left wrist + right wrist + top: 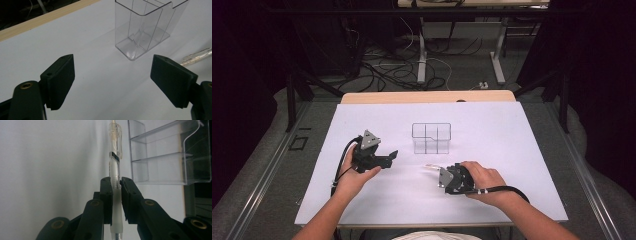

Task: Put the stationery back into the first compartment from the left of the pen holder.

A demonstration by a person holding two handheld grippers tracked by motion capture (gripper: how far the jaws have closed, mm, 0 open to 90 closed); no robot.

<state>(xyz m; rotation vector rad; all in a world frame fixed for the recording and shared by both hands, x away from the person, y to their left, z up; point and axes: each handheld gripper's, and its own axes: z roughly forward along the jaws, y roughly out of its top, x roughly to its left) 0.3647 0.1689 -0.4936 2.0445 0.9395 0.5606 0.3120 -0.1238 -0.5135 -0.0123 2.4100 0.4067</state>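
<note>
White tabletop [492, 140] carries a clear organizer [431, 138] mid-surface; left gripper [388, 157] released, right gripper [116, 185] grasping a clear pen [115, 167].

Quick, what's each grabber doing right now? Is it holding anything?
Left gripper: open, holding nothing.
Right gripper: shut on a clear pen.

Clear plastic divided organizer box [142, 27] cut off by the top edge of the left gripper view, and by the top and right edges in the right gripper view, so full compartment layout not readable there. Translucent clear-barrelled pen [115, 170] running off both top and bottom of the right gripper view, tip hidden; in the high view, mostly hidden by the right gripper [443, 176] and too small to make out.
</note>
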